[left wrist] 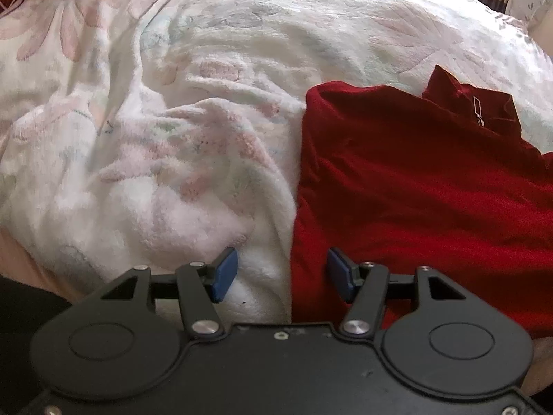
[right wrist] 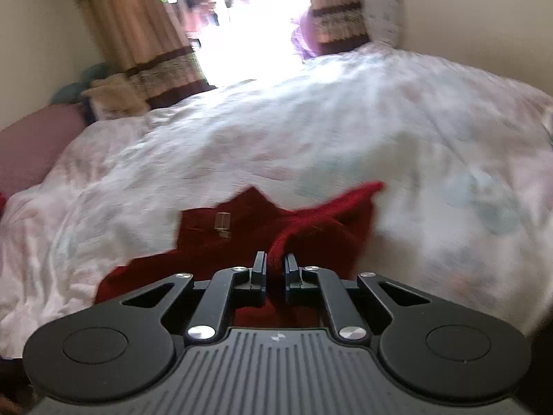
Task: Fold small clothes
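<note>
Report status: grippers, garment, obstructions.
Left hand-held gripper open over red top's edge. Right hand-held gripper shut on its fabric. Blanket rumpled alongside.

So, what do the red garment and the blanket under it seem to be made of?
Red garment: probably a soft knit or fleece fabric. It looks matte, drapes in loose folds, and a fold bunches between the fingers of the right gripper.
Blanket: likely plush fleece or terry. Its pale floral surface looks fuzzy, with raised pile.
</note>
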